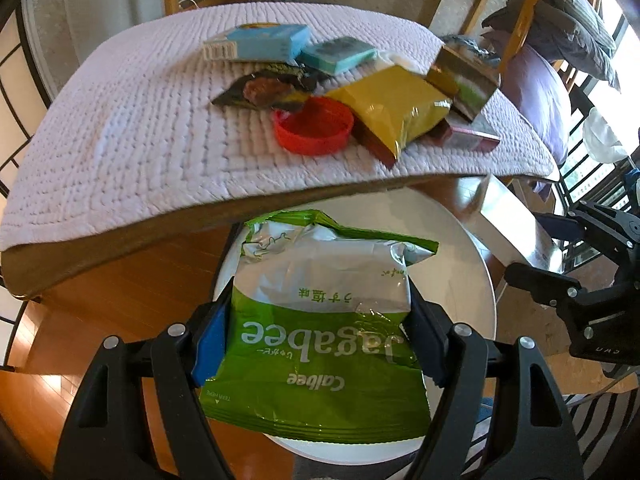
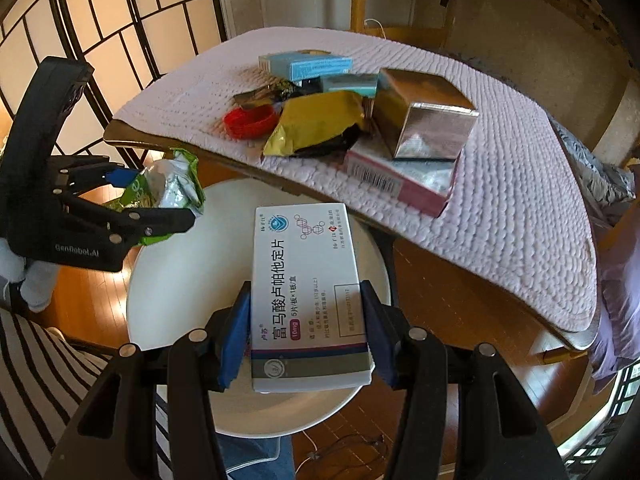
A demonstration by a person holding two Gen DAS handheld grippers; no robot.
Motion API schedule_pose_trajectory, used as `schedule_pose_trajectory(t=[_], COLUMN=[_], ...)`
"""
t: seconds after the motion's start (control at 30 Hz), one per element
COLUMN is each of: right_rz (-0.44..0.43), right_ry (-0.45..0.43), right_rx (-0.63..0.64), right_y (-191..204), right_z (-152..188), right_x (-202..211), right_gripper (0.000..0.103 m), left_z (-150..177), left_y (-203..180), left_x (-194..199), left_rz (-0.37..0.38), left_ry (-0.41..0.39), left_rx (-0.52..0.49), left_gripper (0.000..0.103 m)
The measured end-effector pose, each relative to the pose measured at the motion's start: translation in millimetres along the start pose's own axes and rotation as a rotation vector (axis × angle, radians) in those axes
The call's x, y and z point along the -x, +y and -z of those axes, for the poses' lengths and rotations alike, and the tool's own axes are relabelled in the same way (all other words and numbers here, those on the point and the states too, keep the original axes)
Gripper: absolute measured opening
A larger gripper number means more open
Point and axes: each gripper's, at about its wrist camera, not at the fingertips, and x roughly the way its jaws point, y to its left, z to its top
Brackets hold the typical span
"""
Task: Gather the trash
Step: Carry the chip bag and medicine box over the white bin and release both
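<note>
My left gripper (image 1: 320, 340) is shut on a green and silver Jagabee snack bag (image 1: 320, 320), held above a white round bin (image 1: 460, 264) below the table edge. My right gripper (image 2: 306, 332) is shut on a white medicine box (image 2: 308, 284), held over the same white bin (image 2: 168, 280). The left gripper with the bag shows in the right wrist view (image 2: 132, 204), and the right gripper with its box at the right of the left wrist view (image 1: 568, 280). More trash lies on the table: a red lid (image 1: 314, 126), a yellow packet (image 1: 392, 110), blue boxes (image 1: 264, 42), a dark wrapper (image 1: 264, 88).
The table carries a white quilted mat (image 1: 120, 140). A shiny gold box (image 2: 424, 116) sits on a pink box (image 2: 396, 184). A folding screen (image 2: 100, 20) stands at the left, wooden chairs behind, wooden floor (image 1: 120, 292) below, and a striped rug (image 2: 32, 360) nearby.
</note>
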Motion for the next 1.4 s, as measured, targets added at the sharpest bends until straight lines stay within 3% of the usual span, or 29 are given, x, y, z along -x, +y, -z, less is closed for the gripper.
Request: schedule_pose_trajectory(t=[1.27,1.4], right_rz=[0.004,0.022], right_ry=[0.079,0.086], right_rx=[-0.024,-0.027], right_y=[15.4,15.3], right_z=[1.6,6.2], right_x=[-73.8,-76.2], right_gripper=[0.051,0.052], left_z=[4.9,5.7], left_y=[-25.0,-25.6], left_x=[-73.2,-76.2], left_rz=[-0.028,-0.030], left_ry=[0.106,0.096], left_rx=[-0.052,-0.059], left_gripper=[0.077,0.082])
